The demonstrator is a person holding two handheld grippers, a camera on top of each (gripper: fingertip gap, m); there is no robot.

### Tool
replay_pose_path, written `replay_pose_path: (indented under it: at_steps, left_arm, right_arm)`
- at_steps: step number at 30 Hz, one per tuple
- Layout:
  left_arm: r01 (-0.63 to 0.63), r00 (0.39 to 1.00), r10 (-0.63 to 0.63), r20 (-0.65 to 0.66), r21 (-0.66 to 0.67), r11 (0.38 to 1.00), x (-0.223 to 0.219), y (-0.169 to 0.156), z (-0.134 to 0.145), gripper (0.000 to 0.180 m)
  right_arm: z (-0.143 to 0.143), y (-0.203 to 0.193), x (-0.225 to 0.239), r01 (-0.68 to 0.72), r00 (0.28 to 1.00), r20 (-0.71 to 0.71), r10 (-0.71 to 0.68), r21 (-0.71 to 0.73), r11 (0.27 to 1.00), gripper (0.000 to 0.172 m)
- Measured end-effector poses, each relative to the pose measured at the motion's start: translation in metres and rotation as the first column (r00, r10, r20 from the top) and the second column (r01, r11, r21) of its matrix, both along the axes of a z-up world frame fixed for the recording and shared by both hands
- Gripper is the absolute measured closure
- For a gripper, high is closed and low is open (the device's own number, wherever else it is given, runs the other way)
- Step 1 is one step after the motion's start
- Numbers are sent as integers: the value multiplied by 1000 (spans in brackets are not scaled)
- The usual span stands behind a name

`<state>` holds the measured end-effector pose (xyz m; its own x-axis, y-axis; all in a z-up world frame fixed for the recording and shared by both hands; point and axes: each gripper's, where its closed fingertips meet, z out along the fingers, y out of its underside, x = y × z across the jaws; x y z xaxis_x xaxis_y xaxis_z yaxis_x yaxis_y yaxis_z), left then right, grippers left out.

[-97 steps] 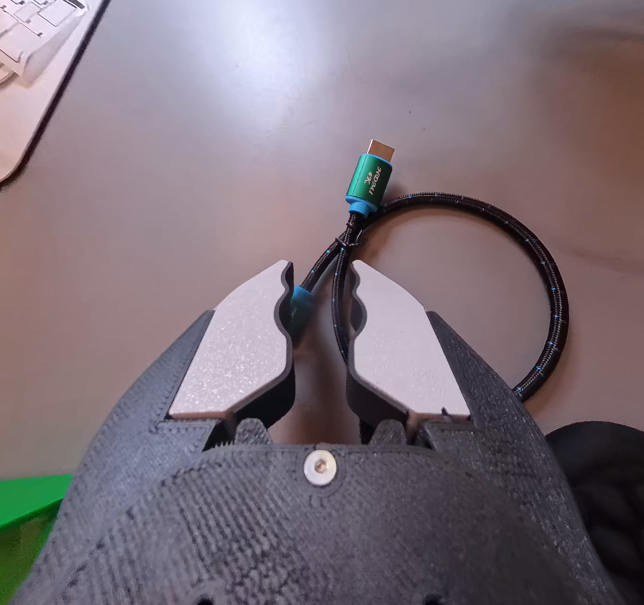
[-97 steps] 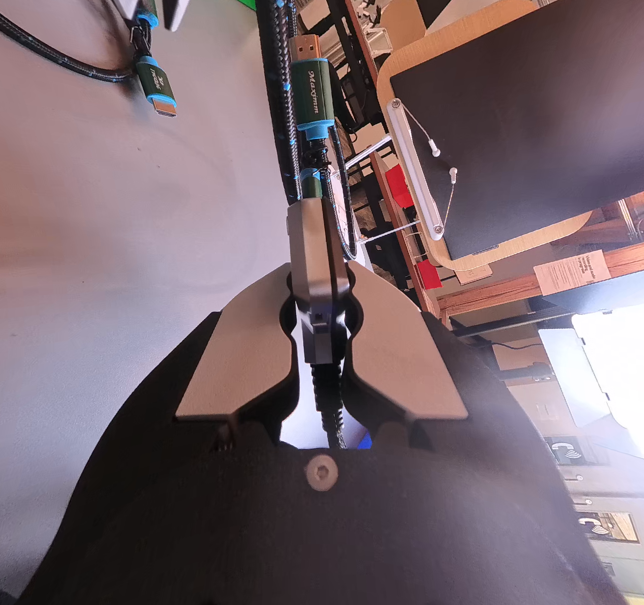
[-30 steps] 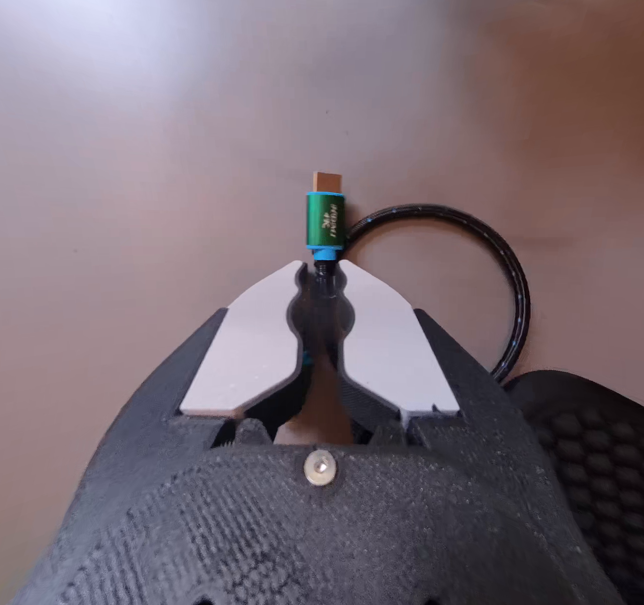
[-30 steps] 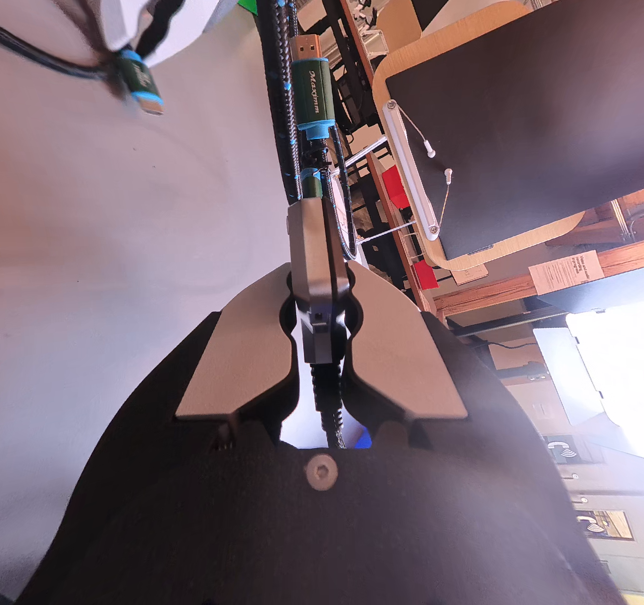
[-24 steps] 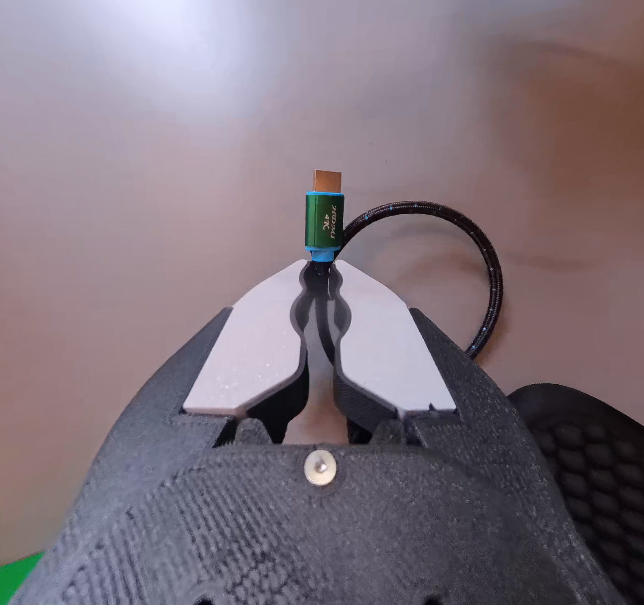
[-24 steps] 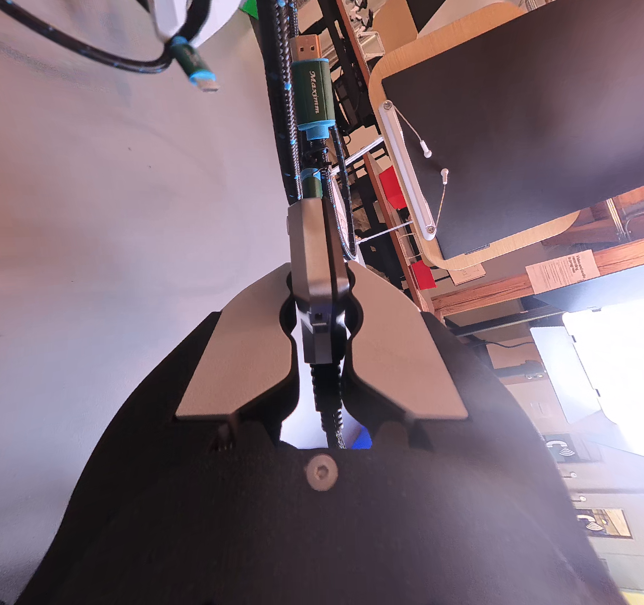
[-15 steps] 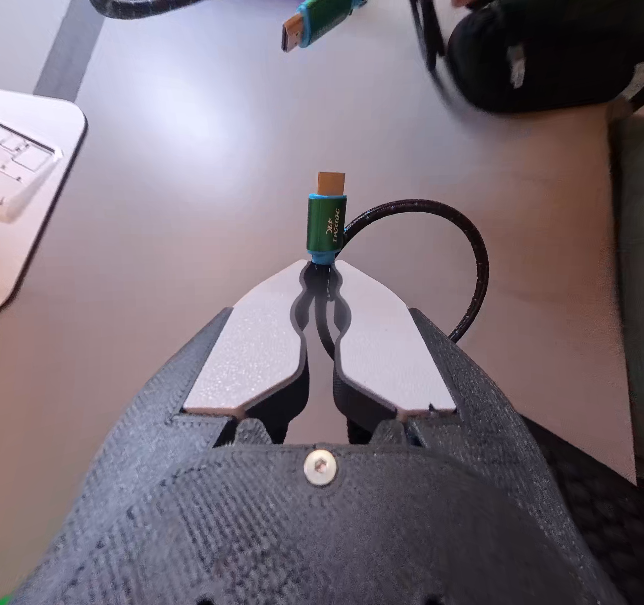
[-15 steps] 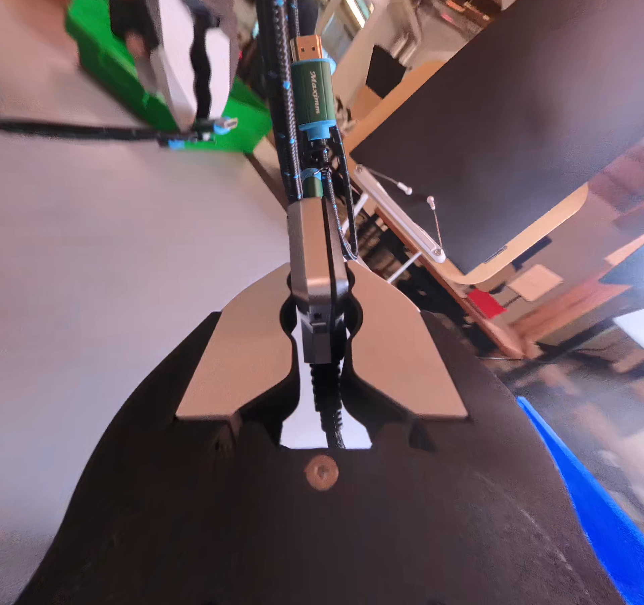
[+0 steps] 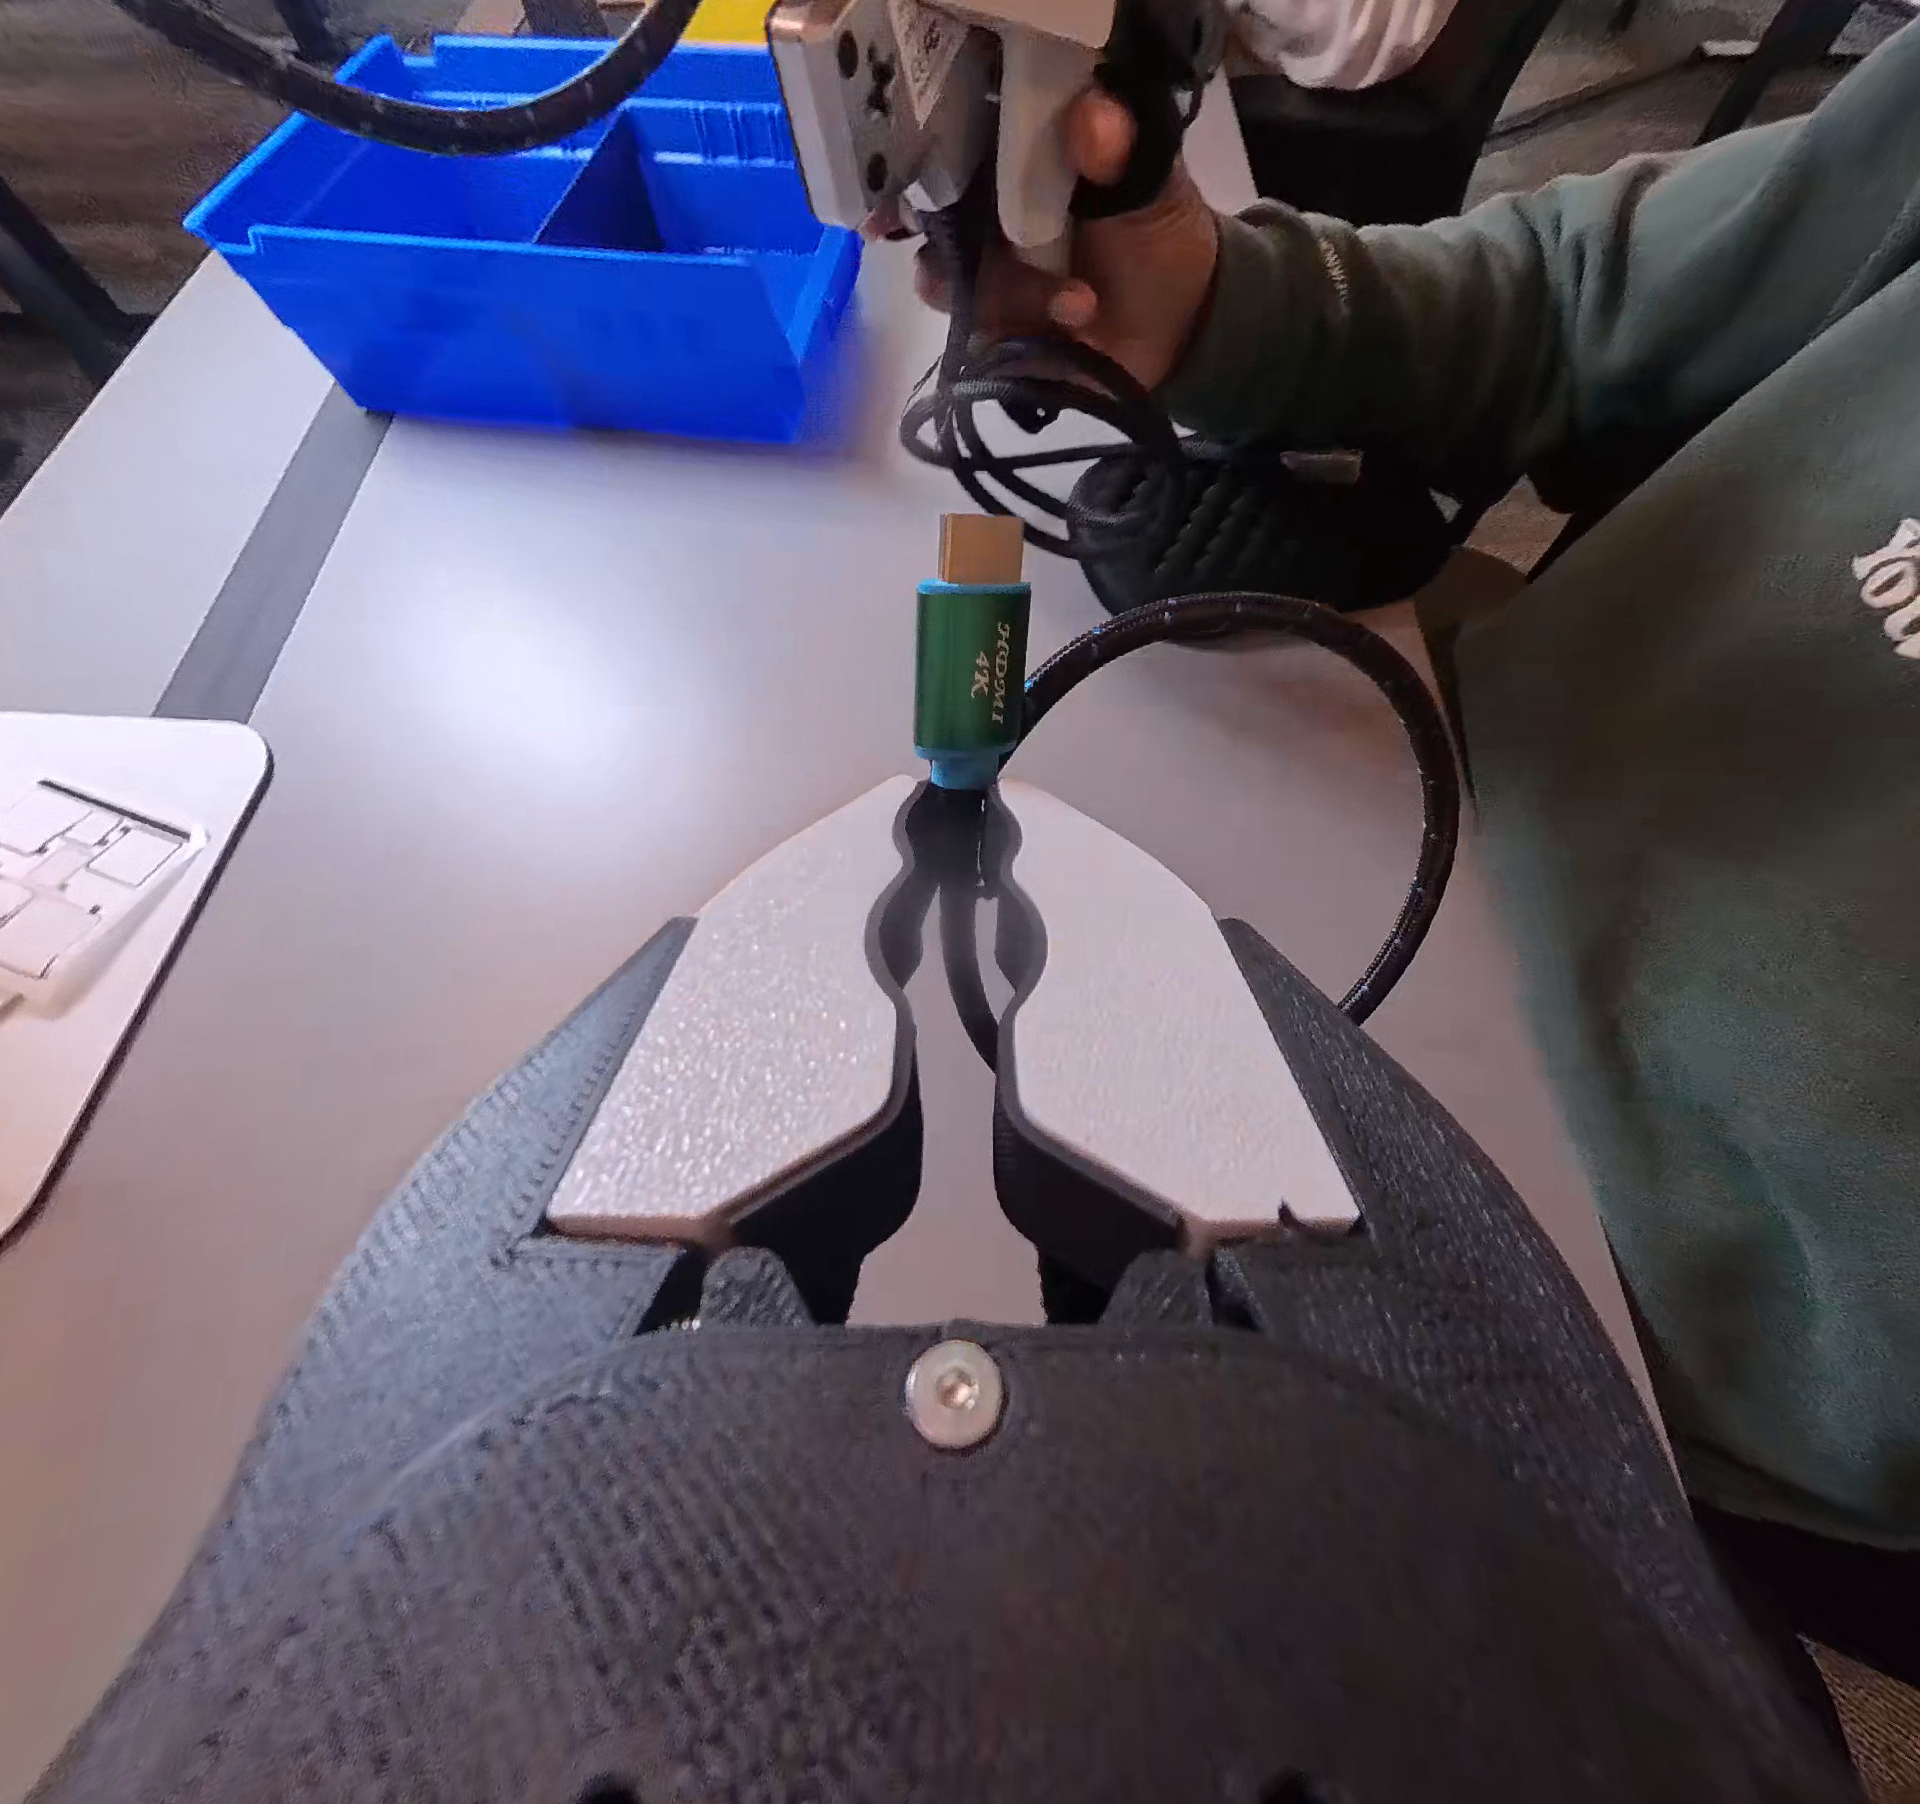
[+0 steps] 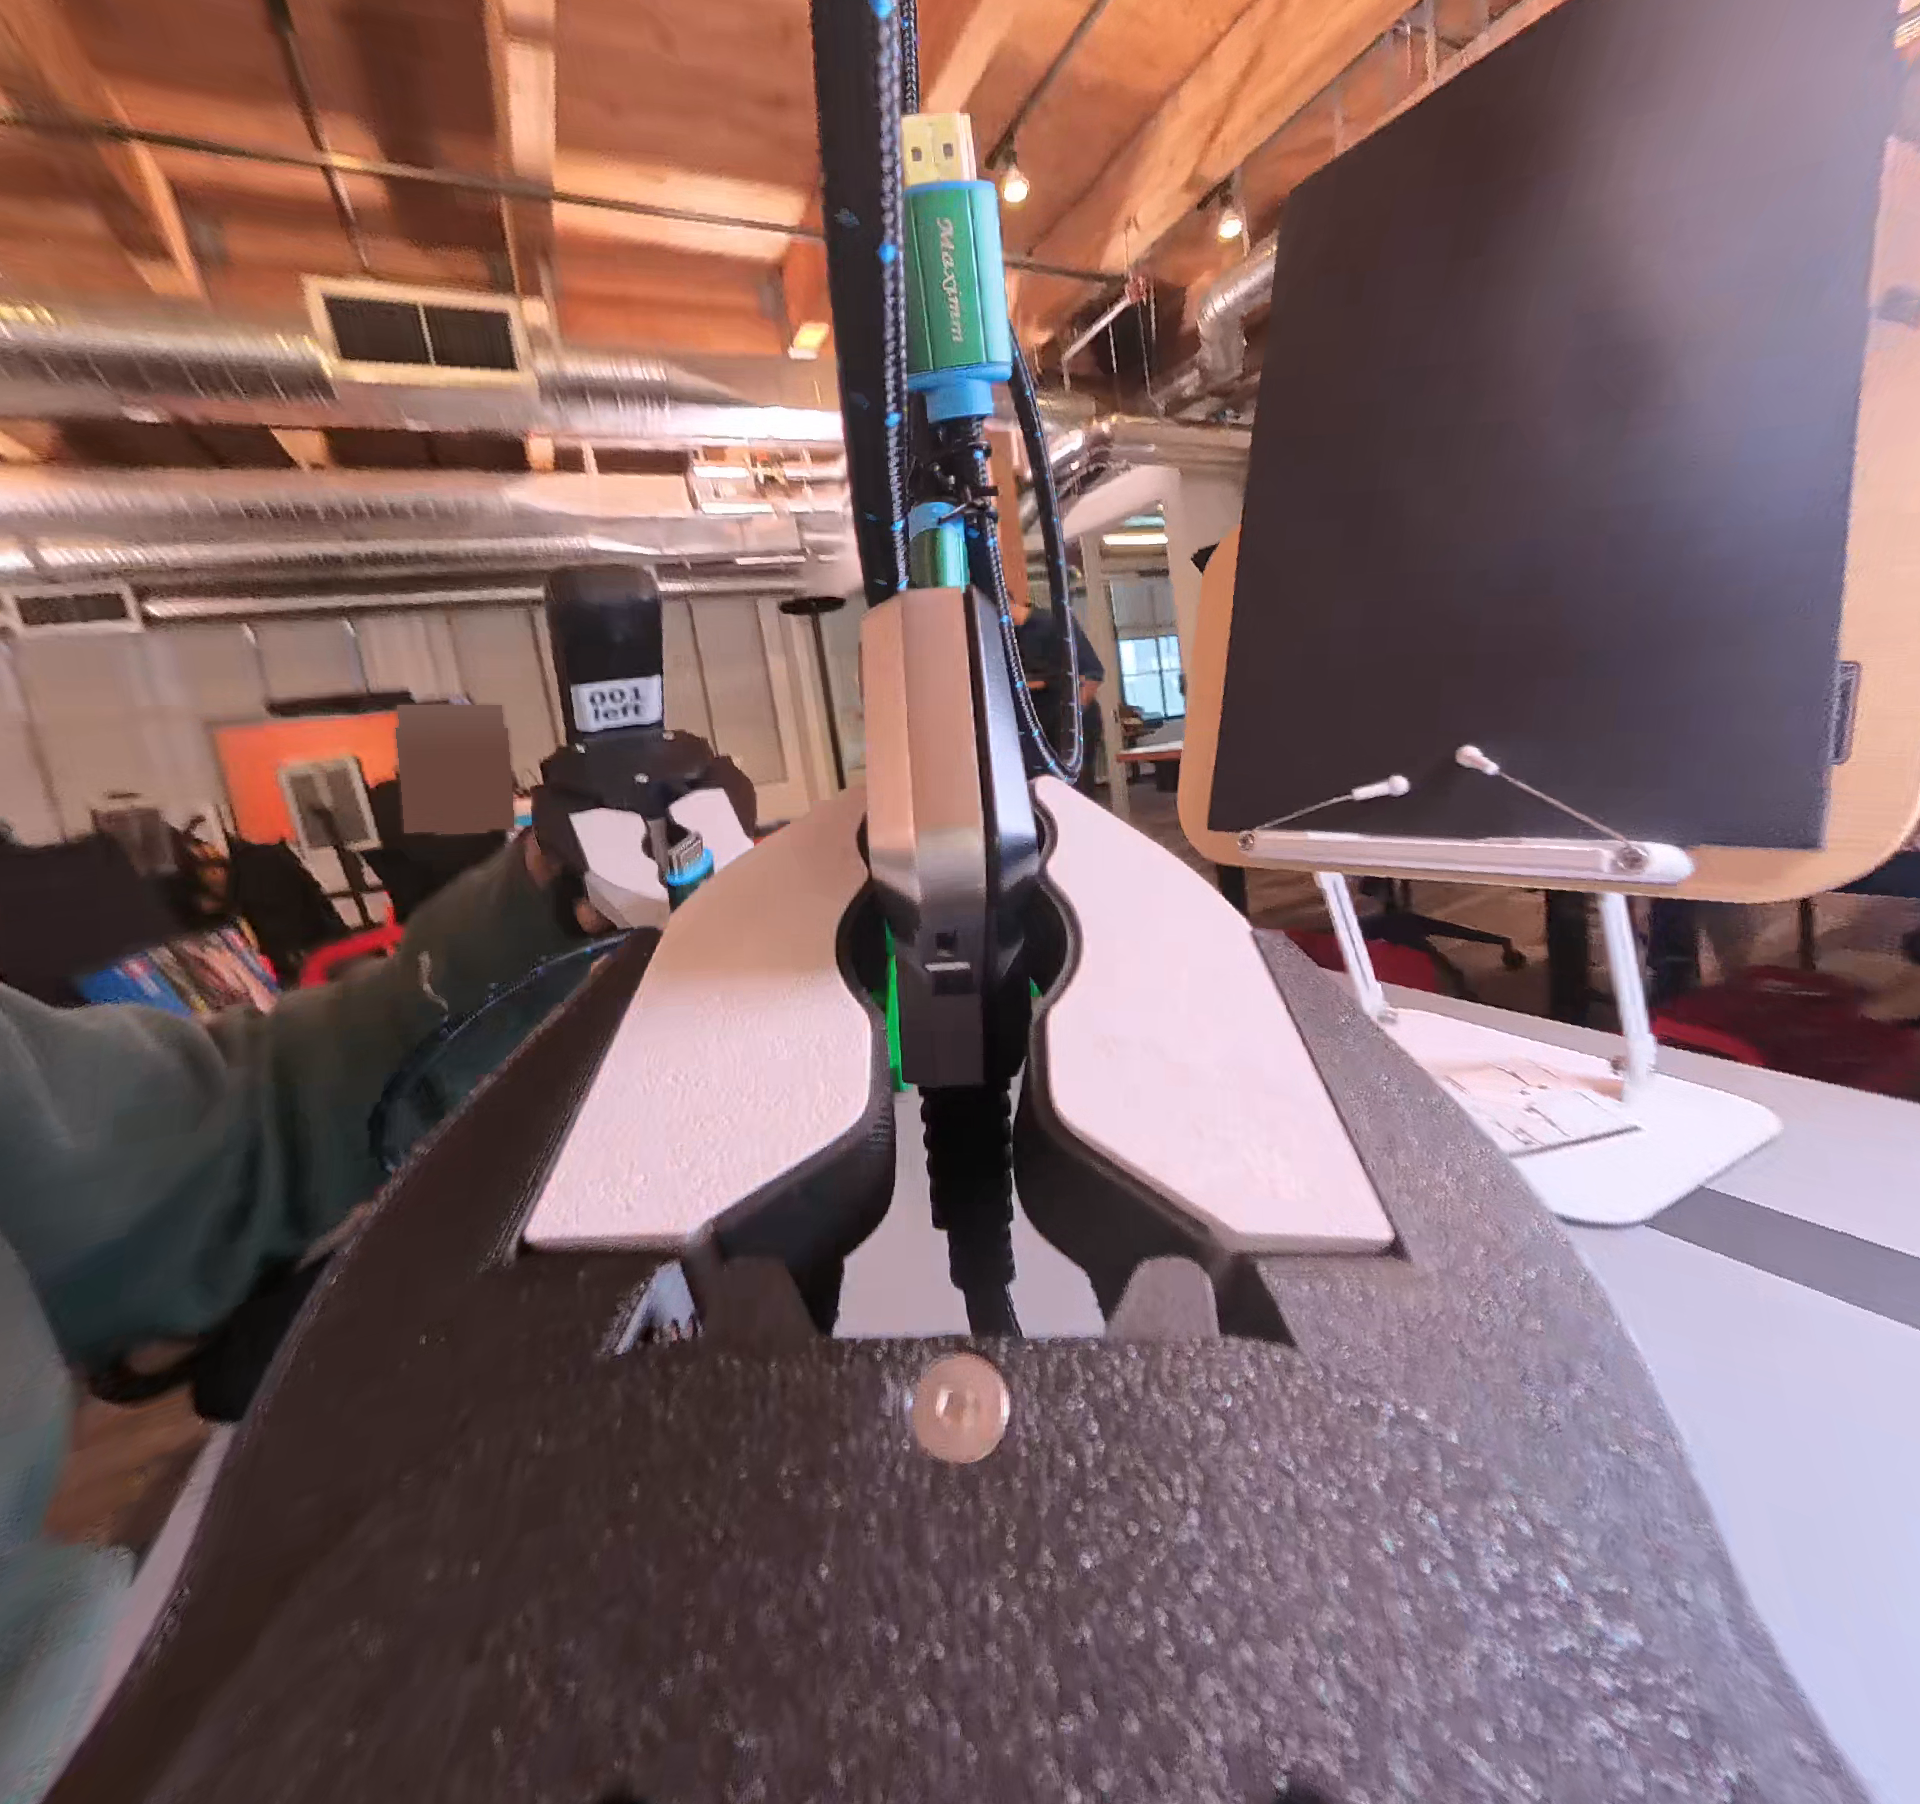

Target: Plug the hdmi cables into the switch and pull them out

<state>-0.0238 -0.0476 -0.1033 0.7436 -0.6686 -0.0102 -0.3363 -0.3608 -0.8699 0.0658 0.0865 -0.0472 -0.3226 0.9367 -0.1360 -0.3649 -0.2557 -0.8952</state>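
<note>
While the grey tabletop point(image 9: 540, 674) is lying well below, I am keeping both grips steady. My right gripper point(image 10: 956, 881) is clamping a slim grey-and-black adapter point(image 10: 935, 819), fingers pressed on its sides, cables trailing upward. My left gripper point(image 9: 951, 798) is pinching a black braided cable point(image 9: 1392, 715) just behind its green plug point(image 9: 968, 674), fingers narrow; plug pointing forward, clear of the blue bin point(image 9: 520, 300).

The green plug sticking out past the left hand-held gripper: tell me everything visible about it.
The green plug has a glossy metallic green barrel bearing pale lettering, a gold metal tip pointing away from the camera, and a blue collar at its base. The left hand-held gripper pinches the black braided cable right behind that collar, holding the plug above the grey table. The cable loops right, back under the fingers.
</note>
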Motion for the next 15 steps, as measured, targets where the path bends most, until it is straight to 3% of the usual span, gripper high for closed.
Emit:
replay_pose_path:
  at_steps: [7, 15]
  left_arm:
    - [28, 999, -30, 34, 74, 997, 13, 7, 17, 171]
    - [-65, 990, 35, 137, 218, 974, 9, 20, 54, 172]
  right_arm:
    - [2, 3, -2, -43, 999, -25, 42, -43, 998, 149]
    - [-10, 5, -6, -90, 996, -20, 88, -91, 992, 149]
